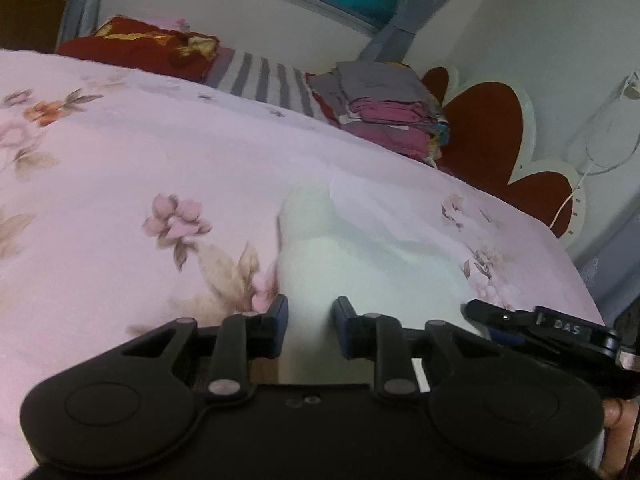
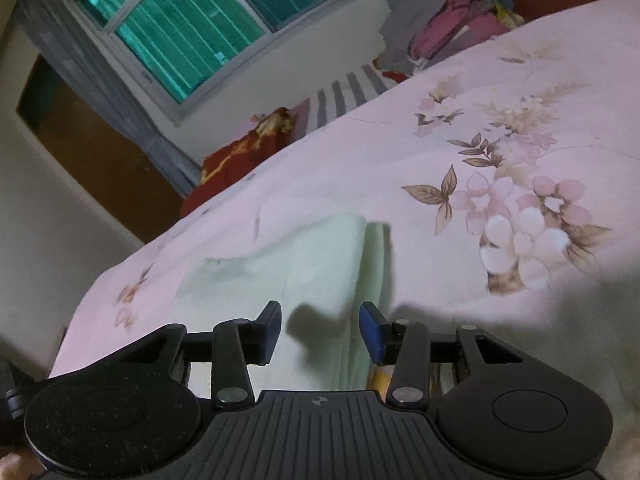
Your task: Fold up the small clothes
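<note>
A small pale white-green garment point(image 1: 320, 248) lies on the pink floral bedsheet point(image 1: 120, 160), partly folded with a raised fold. My left gripper point(image 1: 311, 326) is open just over its near edge, fingers apart, holding nothing. The right gripper's black body point(image 1: 540, 328) shows at the right of the left wrist view. In the right wrist view the same garment point(image 2: 320, 264) lies ahead with a folded edge running up its middle. My right gripper point(image 2: 320, 332) is open above its near end, blue pads apart, empty.
A stack of folded grey and magenta clothes point(image 1: 384, 108) sits at the bed's far edge, beside a striped cloth point(image 1: 264, 80) and a red patterned pillow point(image 1: 152, 48). A red and white headboard point(image 1: 500, 136) stands to the right. A window point(image 2: 192, 28) is behind.
</note>
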Demonstrator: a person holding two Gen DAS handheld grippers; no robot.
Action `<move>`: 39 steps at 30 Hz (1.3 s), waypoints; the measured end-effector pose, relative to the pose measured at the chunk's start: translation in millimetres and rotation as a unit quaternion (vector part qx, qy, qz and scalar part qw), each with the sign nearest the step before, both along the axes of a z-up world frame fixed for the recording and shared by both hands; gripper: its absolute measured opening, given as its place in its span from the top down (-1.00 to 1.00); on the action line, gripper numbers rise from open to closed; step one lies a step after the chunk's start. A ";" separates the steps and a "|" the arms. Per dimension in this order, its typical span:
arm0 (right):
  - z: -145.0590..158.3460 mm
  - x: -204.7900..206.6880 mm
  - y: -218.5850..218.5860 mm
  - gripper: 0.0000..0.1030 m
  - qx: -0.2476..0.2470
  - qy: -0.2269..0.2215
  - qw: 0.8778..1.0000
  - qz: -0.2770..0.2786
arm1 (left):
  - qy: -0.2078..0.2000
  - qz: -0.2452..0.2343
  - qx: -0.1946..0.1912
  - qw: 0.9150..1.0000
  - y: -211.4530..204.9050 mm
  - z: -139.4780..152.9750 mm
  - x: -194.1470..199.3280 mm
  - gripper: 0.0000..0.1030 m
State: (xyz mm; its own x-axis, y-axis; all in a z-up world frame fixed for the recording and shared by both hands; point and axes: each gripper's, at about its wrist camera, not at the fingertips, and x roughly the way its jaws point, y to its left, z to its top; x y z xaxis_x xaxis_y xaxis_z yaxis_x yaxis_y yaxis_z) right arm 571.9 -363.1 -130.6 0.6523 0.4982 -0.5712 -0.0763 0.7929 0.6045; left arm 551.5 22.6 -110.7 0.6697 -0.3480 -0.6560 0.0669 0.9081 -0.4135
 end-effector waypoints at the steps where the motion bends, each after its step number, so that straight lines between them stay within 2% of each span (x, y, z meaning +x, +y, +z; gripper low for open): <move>1: -3.0 6.3 -0.4 0.14 -0.001 0.003 1.000 -0.001 | 0.000 -0.003 -0.004 1.000 -1.8 -2.8 7.9 0.50; 2: -6.0 13.2 0.9 0.17 -0.003 0.008 1.000 -0.001 | 0.001 -0.005 -0.014 1.000 -1.0 -5.5 12.5 0.52; 3: -7.0 16.0 2.4 0.43 -0.006 0.004 1.000 -0.001 | -0.007 -0.009 -0.028 1.000 -0.4 -7.8 15.2 0.54; 4: -3.6 12.9 3.5 0.88 -0.009 -0.019 1.000 0.005 | -0.020 -0.015 -0.033 0.999 -0.4 -8.8 15.8 0.54; 5: 3.5 7.3 6.2 0.89 -0.020 -0.049 0.999 0.008 | -0.031 -0.021 -0.033 0.999 -0.4 -10.7 16.1 0.52; 7: 13.4 -5.4 9.8 0.89 -0.043 -0.100 0.994 0.015 | -0.025 -0.025 -0.029 0.999 0.6 -23.5 19.3 0.48; 8: 11.4 -8.8 11.7 0.89 -0.069 -0.106 0.992 0.011 | -0.014 -0.025 -0.022 0.999 0.4 -32.5 21.8 0.30; 9: 2.8 -6.1 14.5 0.89 -0.099 -0.087 0.991 0.008 | -0.004 -0.016 -0.032 0.999 3.7 -38.8 23.8 0.10; 10: -14.4 1.5 15.9 0.89 -0.118 -0.044 0.992 0.008 | 0.005 -0.012 -0.044 0.999 6.8 -40.0 26.0 0.10; 11: -19.9 0.6 12.8 0.89 -0.108 -0.046 0.993 -0.003 | 0.009 -0.018 -0.042 0.999 6.9 -37.8 28.3 0.10; 14: -12.0 -2.7 13.1 0.89 -0.119 -0.048 0.992 -0.012 | 0.003 -0.041 -0.039 0.998 8.2 -28.0 31.8 0.18; 17: -4.4 -8.9 13.7 0.88 -0.144 -0.051 0.988 -0.024 | -0.038 -0.045 -0.054 0.997 15.1 -11.6 31.6 0.22; 19: 10.6 -12.5 16.2 0.88 -0.162 -0.081 0.982 -0.052 | -0.056 -0.062 -0.056 0.995 11.8 -5.9 38.9 0.22; 21: 24.3 -8.5 25.4 0.88 -0.165 -0.105 0.980 -0.038 | -0.045 -0.092 -0.042 0.994 -1.3 -9.7 53.0 0.22; 23: 26.0 1.9 40.6 0.88 -0.161 -0.108 0.981 -0.001 | -0.024 -0.112 -0.021 0.993 -15.0 -19.0 63.5 0.22; 25: 16.3 12.8 52.3 0.89 -0.164 -0.088 0.982 0.028 | -0.010 -0.117 -0.004 0.993 -25.5 -27.5 69.4 0.22; 26: 4.2 20.6 60.1 0.89 -0.210 -0.058 0.976 0.032 | -0.007 -0.116 -0.002 0.993 -28.1 -27.3 71.4 0.22; 27: -5.3 23.1 61.2 0.89 -0.231 -0.046 0.972 0.027 | -0.004 -0.118 0.004 0.993 -30.6 -25.1 72.0 0.23; 29: -4.9 22.7 57.7 0.88 -0.223 -0.041 0.974 0.017 | -0.016 -0.125 0.019 0.992 -30.1 -16.5 63.6 0.23; 31: 5.9 17.5 60.0 0.88 -0.244 -0.048 0.968 0.015 | -0.045 -0.133 0.009 0.990 -21.9 -5.4 44.9 0.23; 32: 13.7 10.5 57.2 0.88 -0.235 -0.058 0.970 0.011 | -0.052 -0.134 0.006 0.990 -14.7 -1.7 33.1 0.23; 33: 19.3 6.9 53.2 0.83 -0.221 -0.066 0.973 0.013 | -0.054 -0.132 0.009 0.990 -7.2 0.3 18.4 0.23; 34: 25.8 -3.6 50.0 0.39 -0.209 -0.072 0.975 0.020 | -0.055 -0.129 0.010 0.990 -0.7 0.9 9.0 0.23; 35: 29.2 -14.1 46.8 -0.24 -0.204 -0.077 0.976 0.021 | -0.055 -0.121 0.005 0.991 7.6 -0.3 -4.9 0.23; 36: 31.8 -25.2 42.8 -0.33 -0.198 -0.083 0.976 0.023 | -0.052 -0.113 -0.002 0.992 12.3 -2.0 -13.5 0.23; 37: 35.4 -35.5 37.8 -0.33 -0.186 -0.087 0.978 0.029 | -0.042 -0.104 -0.005 0.994 17.1 -6.0 -21.5 0.23; 39: 35.0 -52.1 30.5 -0.22 -0.156 -0.079 0.984 0.033 | -0.028 -0.092 -0.006 0.995 20.0 -14.4 -29.4 0.21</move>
State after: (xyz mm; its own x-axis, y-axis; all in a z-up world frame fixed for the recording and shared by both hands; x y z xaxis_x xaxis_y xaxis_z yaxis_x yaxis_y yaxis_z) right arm 519.8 -332.6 -95.5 0.7173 0.3579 -0.5979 -0.2063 0.9286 0.3084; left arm 522.1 42.5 -125.0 0.6297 -0.4747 -0.6149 0.2541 0.8739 -0.4144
